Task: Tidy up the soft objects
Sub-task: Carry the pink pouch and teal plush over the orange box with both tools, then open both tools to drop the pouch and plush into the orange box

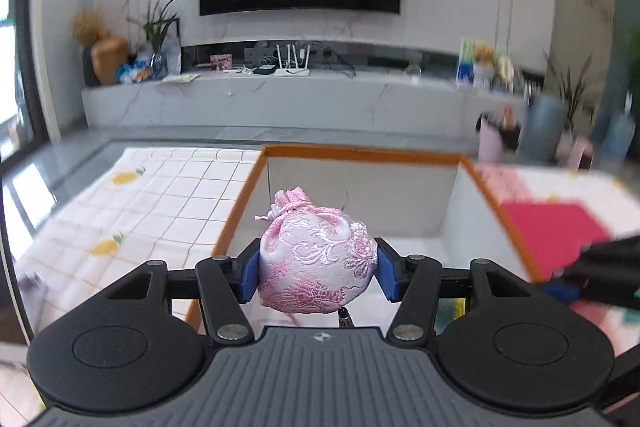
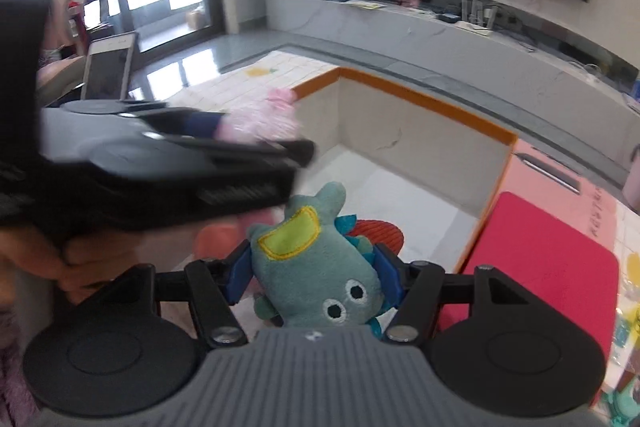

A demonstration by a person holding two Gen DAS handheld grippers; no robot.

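My left gripper is shut on a pink embroidered drawstring pouch and holds it above the near left part of a white box with an orange rim. My right gripper is shut on a teal plush toy with a yellow patch and two eyes, held over the box's near side. In the right wrist view the left gripper crosses from the left, blurred, with the pouch in it. The right gripper's tip shows at the left view's right edge.
A red-orange soft object lies inside the box under the plush. A red mat on a pink sheet lies right of the box. A checked cloth with lemons covers the table on the left. A TV unit stands beyond.
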